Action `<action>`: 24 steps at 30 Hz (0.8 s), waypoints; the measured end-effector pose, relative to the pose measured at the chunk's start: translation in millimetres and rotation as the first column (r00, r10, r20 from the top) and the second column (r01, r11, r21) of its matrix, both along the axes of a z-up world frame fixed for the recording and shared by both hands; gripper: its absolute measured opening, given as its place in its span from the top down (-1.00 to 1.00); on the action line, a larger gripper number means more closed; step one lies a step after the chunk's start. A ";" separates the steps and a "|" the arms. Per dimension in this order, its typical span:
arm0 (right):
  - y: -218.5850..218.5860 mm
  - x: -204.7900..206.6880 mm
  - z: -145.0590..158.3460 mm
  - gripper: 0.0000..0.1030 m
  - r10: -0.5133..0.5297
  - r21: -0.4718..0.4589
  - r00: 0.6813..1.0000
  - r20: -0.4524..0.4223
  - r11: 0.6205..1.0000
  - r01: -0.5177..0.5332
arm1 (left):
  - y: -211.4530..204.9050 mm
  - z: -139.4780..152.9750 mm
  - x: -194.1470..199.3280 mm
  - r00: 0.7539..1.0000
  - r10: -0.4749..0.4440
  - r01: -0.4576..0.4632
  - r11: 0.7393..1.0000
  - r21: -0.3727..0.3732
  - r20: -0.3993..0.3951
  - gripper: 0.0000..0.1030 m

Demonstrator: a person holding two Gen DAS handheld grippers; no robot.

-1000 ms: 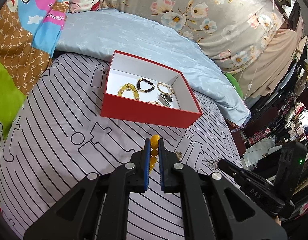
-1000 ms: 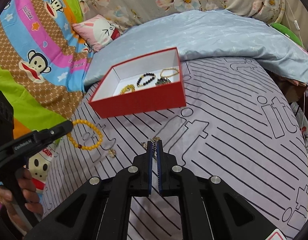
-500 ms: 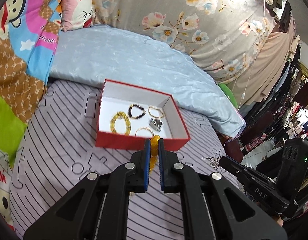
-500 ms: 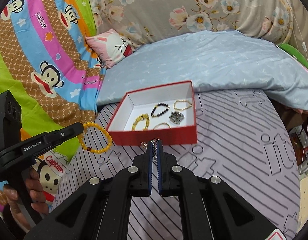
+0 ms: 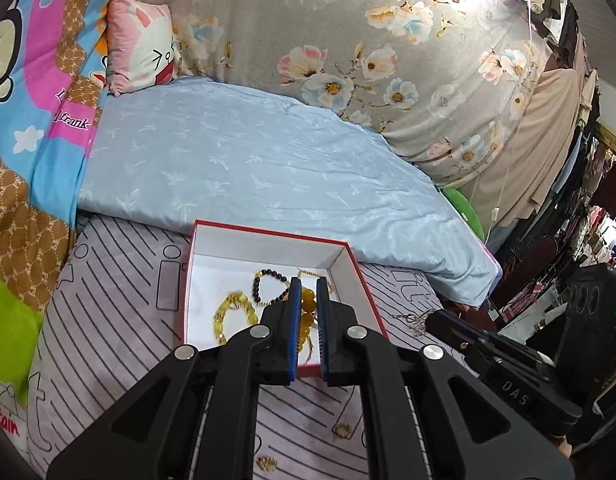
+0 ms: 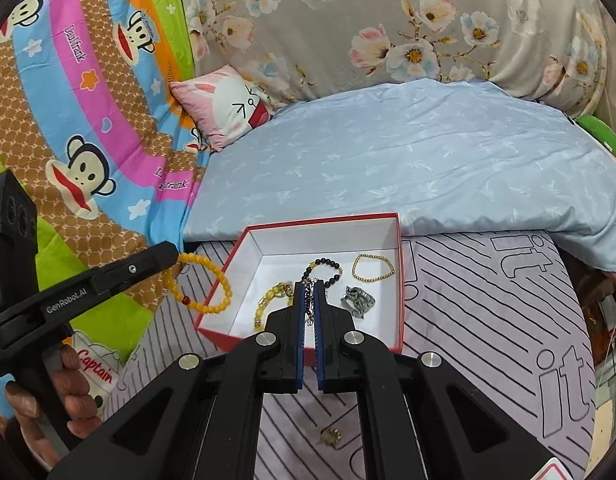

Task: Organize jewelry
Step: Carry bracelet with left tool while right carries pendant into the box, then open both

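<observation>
Black left gripper [image 5: 307,294], blue pads, silver screws, "GenRobot.AI" lettering, bare hand [image 6: 56,396]

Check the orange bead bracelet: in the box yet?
Not yet. The orange bead bracelet hangs from the left gripper, outside the red box wall.

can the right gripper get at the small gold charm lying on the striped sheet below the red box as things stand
Probably not yet. The right gripper is shut on a chain necklace and points at the red box. The gold charm lies uncovered on the striped sheet, under the gripper's body.
</observation>
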State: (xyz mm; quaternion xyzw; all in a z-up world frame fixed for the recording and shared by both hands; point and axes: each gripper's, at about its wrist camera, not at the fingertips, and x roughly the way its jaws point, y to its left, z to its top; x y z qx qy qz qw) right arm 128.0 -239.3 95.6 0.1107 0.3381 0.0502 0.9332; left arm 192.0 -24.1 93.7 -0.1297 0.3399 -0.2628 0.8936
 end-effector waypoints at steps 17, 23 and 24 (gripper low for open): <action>-7.5 69.2 -68.5 0.93 0.000 -0.007 0.990 -0.141 1.000 -0.001 | -27.7 -28.8 92.6 0.999 0.043 -0.042 0.998 0.050 -0.026 0.87; -11.9 75.9 -84.5 0.92 -0.007 -0.007 0.986 -0.169 1.000 0.005 | -32.5 -47.9 115.5 0.997 0.055 -0.051 0.995 0.082 -0.047 0.87; -12.9 76.1 -86.7 0.92 -0.008 -0.005 0.985 -0.173 1.000 0.007 | -34.1 -50.9 118.1 0.997 0.055 -0.050 0.995 0.089 -0.052 0.87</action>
